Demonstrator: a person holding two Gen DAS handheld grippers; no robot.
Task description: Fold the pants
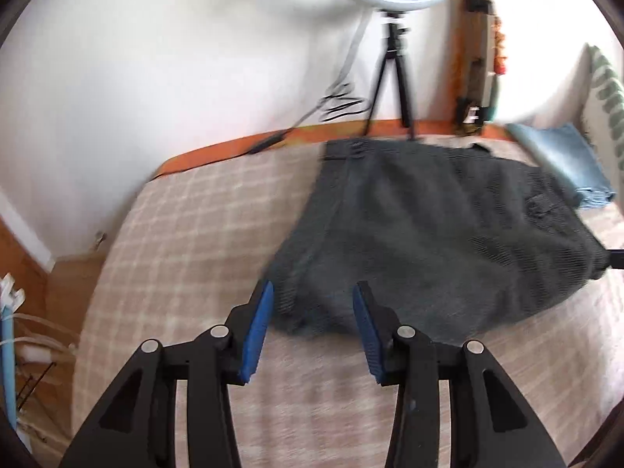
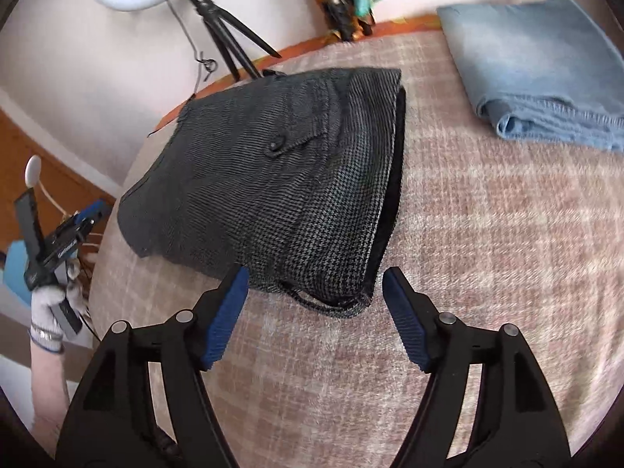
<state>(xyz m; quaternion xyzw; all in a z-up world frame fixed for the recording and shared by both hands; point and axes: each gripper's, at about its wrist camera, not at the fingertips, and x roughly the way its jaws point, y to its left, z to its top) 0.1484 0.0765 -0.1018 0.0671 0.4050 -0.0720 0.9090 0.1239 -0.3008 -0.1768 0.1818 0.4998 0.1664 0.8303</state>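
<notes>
Left gripper [image 1: 312, 296]: spread wide, blue pads [image 1: 255, 335] apart with nothing between them, angled forward and down. Seen from the right wrist view as well, at far left [image 2: 87, 214], gripped in a hand in a pale knit glove [image 2: 48, 304], bare forearm below it. Right gripper [image 2: 314, 282]: likewise spread wide, blue pads [image 2: 405, 319] parted, nothing clamped, tilted downward. Both held apart from each other, neither closed on anything.
</notes>
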